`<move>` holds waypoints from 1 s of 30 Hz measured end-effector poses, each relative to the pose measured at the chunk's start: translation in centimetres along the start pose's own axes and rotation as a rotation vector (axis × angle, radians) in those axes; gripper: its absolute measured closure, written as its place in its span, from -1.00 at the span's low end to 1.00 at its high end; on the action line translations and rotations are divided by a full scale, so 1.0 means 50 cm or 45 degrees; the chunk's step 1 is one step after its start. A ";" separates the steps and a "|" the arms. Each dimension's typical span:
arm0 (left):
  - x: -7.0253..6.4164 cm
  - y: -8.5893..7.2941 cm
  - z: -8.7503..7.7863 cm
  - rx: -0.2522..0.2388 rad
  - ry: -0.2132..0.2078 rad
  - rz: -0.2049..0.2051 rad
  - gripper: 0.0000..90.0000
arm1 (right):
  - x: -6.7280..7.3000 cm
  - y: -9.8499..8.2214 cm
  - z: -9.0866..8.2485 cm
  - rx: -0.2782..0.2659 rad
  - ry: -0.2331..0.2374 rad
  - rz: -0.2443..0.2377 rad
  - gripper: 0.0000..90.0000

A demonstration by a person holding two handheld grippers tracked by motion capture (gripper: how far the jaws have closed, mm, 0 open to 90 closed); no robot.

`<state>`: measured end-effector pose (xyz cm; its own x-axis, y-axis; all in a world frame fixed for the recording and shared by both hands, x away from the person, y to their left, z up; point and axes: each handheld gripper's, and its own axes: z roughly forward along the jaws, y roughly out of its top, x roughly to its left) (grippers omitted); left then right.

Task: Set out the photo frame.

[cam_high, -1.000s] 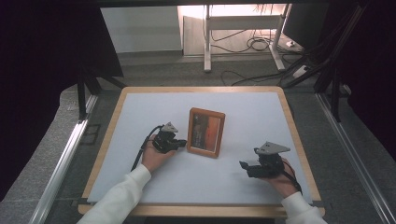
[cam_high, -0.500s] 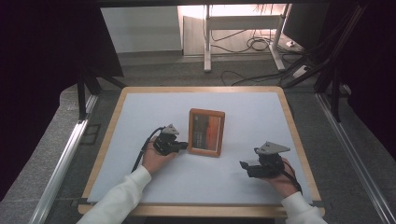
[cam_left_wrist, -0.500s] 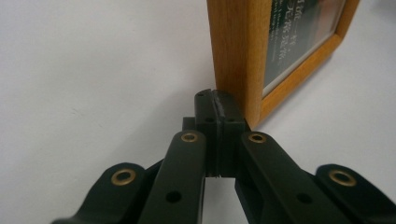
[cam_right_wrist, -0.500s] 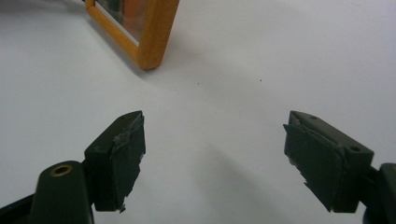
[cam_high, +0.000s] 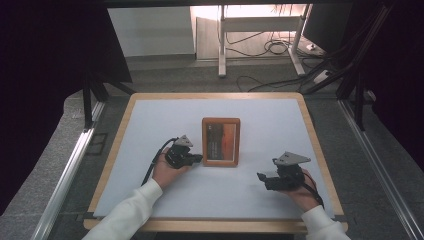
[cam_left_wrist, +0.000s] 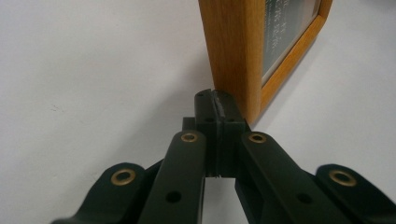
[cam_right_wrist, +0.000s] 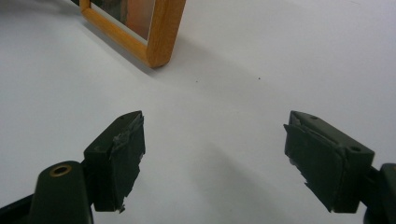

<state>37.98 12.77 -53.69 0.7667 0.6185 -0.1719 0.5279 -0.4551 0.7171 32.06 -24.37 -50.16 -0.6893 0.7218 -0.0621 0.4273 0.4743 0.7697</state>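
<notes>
The rectangular wooden picture frame (cam_high: 221, 141) stands near the middle of the white counter (cam_high: 150, 120), the left claw (cam_high: 198, 158) closed empty against its left edge, the right claw (cam_high: 261, 177) wide apart to its right, so the handling seems barely begun.

A honey-brown wooden picture frame (cam_high: 221, 141) holds a dark grey and orange print; the tabletop (cam_high: 150, 120) is plain white, with a pale wood rim.

White table top (cam_high: 150, 125), floor cables (cam_high: 270, 47)
</notes>
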 end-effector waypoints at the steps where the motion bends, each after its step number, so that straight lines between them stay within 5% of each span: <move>1: 0.000 0.000 0.000 0.000 0.000 0.000 1.00 | 0.000 0.000 0.000 0.004 0.000 0.000 -0.54; 11: 0.004 -0.001 -0.006 -0.010 0.021 0.002 1.00 | -0.001 -0.001 0.000 -0.001 -0.002 0.006 -0.54; 23: 0.017 -0.031 -0.072 -0.091 0.067 -0.027 0.91 | 0.003 0.001 0.002 0.005 -0.009 -0.023 -0.54; 30: 0.013 -0.047 -0.109 -0.170 0.123 -0.048 0.15 | -0.013 -0.007 -0.009 -0.031 -0.036 0.015 -0.54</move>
<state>35.24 17.77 -51.81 0.7051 0.6952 -0.1394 0.4978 -0.3453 0.7956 32.08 -25.26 -50.10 -0.6676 0.7412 -0.0709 0.4202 0.4536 0.7859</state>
